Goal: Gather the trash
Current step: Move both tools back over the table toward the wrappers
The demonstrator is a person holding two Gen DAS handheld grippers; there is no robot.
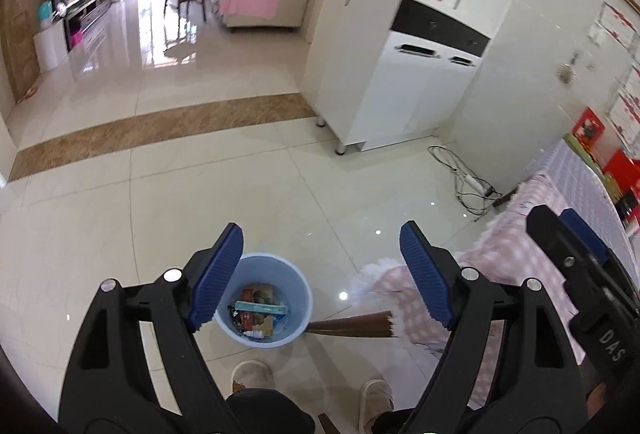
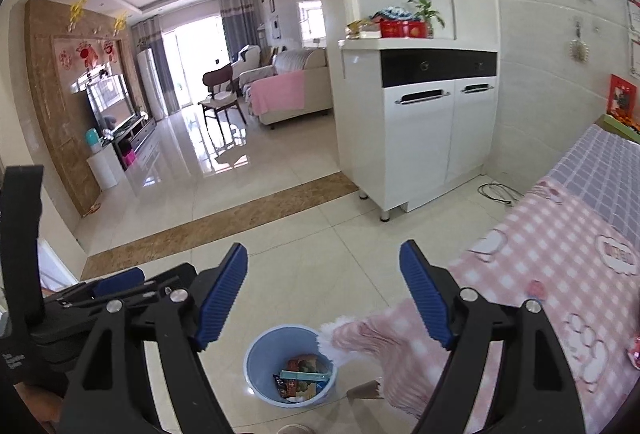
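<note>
A light blue bin (image 1: 305, 298) stands on the tiled floor beside the table corner. Inside it lie several wrappers and a teal box (image 1: 260, 308). My left gripper (image 1: 321, 230) hangs above the bin, open, with nothing between its blue pads. The right gripper's black frame shows at the right edge (image 1: 576, 234). In the right wrist view the bin (image 2: 256, 358) sits low in the middle with the same trash (image 2: 302, 376) in it. My right gripper (image 2: 324, 250) is open and empty above it. The left gripper (image 2: 120, 286) lies at its left.
A table with a pink checked cloth (image 2: 540, 254) fills the right side; a small red wrapper (image 2: 634, 352) lies at its edge. A white cabinet (image 2: 432, 137) stands behind. A power strip with cables (image 1: 476, 185) lies on the floor. The person's slippers (image 1: 252, 374) are near the bin.
</note>
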